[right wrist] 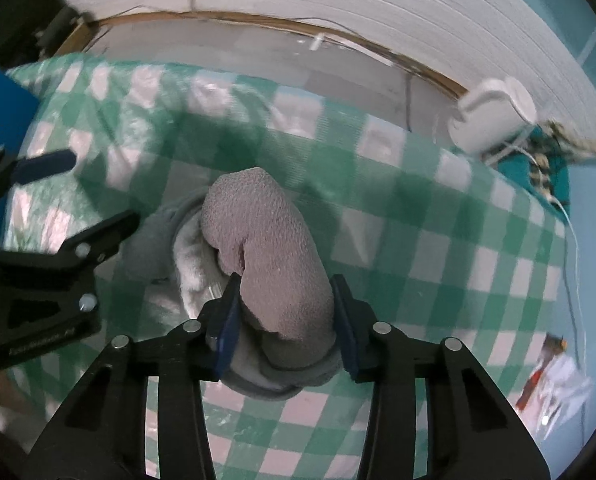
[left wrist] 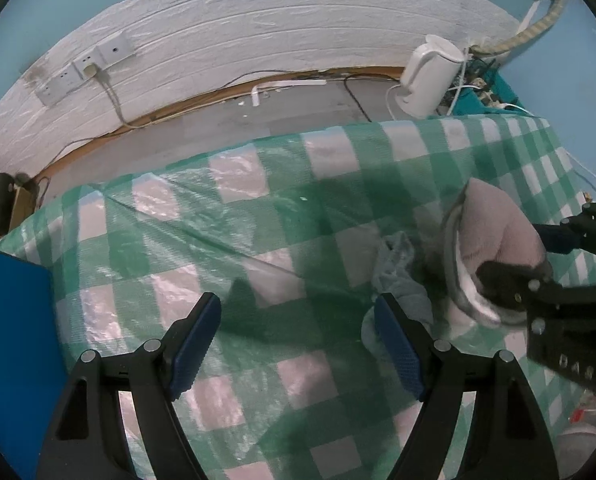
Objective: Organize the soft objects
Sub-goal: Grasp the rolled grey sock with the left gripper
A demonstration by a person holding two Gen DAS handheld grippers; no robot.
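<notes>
Blue pads (right wrist: 228,320) of the right gripper (right wrist: 286,316) pressed on both sides of a pinkish-grey rolled sock (right wrist: 270,248), pointing straight down at a green checked cloth (right wrist: 437,240); grey and white soft pieces (right wrist: 190,264) bunched just beside it. Left gripper (left wrist: 298,340) spread wide, gripping nothing, tilted steeply down over the same cloth. No container seen
</notes>
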